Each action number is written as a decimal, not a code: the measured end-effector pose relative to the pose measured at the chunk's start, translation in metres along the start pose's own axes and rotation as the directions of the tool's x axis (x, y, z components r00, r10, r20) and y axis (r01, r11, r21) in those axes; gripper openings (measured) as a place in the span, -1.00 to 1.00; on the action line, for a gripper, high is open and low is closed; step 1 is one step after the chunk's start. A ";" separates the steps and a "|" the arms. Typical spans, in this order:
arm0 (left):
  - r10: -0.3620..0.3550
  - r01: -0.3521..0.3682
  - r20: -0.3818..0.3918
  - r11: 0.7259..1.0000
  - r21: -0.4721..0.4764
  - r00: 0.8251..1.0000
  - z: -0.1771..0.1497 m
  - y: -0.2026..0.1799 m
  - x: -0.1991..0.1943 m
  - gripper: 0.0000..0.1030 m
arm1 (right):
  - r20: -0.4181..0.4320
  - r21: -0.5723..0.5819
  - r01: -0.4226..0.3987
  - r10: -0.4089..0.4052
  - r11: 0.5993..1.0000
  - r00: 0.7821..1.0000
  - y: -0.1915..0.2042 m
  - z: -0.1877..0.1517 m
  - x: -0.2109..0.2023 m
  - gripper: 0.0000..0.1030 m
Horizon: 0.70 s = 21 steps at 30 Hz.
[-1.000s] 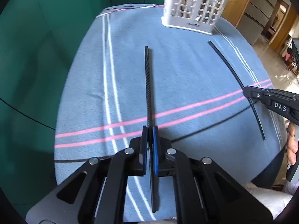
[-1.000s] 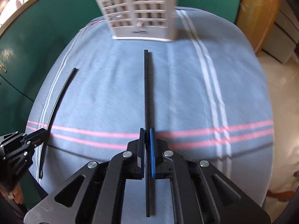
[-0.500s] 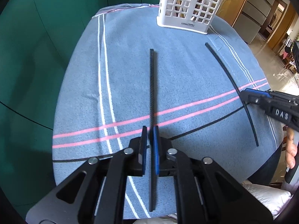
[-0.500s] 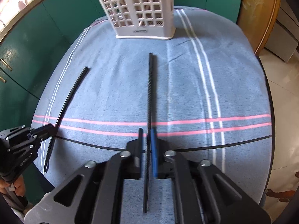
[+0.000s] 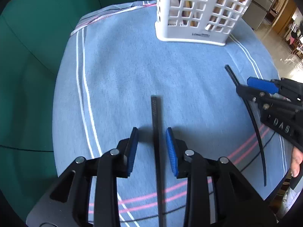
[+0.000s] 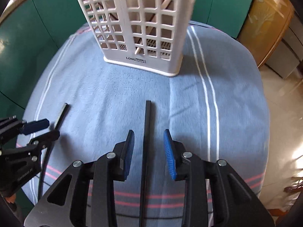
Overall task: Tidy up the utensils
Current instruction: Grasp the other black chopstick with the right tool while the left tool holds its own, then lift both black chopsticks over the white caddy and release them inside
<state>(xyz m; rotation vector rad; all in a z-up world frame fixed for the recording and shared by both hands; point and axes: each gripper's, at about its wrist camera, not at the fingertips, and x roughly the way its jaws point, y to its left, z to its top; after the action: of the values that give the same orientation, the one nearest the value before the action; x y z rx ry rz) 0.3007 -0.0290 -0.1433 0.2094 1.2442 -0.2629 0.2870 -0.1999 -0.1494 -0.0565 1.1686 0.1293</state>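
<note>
Tablecloth (image 5: 117, 79); chopstick (image 5: 156, 132) between opening pads (image 5: 171, 149)

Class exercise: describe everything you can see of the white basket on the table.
The white basket is a tall, upright holder, plastic by its look, with walls of square grid holes, a solid base band and a small dark label. It stands on the blue striped cloth at the far end. Pale sticks lean inside. No gripper touches it.

Green cabinet doors (image 5: 28, 60) run behind the tabletop; wooden furniture (image 6: 265, 24) stands to one side, and sunlight glares on pale floor tiles (image 6: 280, 102).
</note>
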 end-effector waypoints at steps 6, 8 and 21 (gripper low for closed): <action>-0.004 0.005 -0.062 1.000 0.012 0.998 0.019 0.001 0.006 -0.74 | -0.078 -0.030 -0.012 0.009 0.999 0.997 0.003 0.013 0.012 -0.54; -0.025 0.026 -0.059 0.999 0.025 0.998 0.020 -0.002 0.006 -0.86 | -0.072 -0.028 -0.027 0.024 0.999 0.997 0.002 0.015 0.011 -0.84; -0.054 0.062 0.282 0.998 -0.020 0.958 0.006 -0.001 -0.117 -0.88 | 0.163 -0.011 -0.137 0.137 0.990 0.977 -0.016 -0.009 -0.103 -0.87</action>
<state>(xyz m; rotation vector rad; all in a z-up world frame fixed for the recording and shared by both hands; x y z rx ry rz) 0.2706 -0.0222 -0.0305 0.1062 0.9720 -0.3137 0.2412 -0.2241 -0.0589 0.0351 1.0086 0.2514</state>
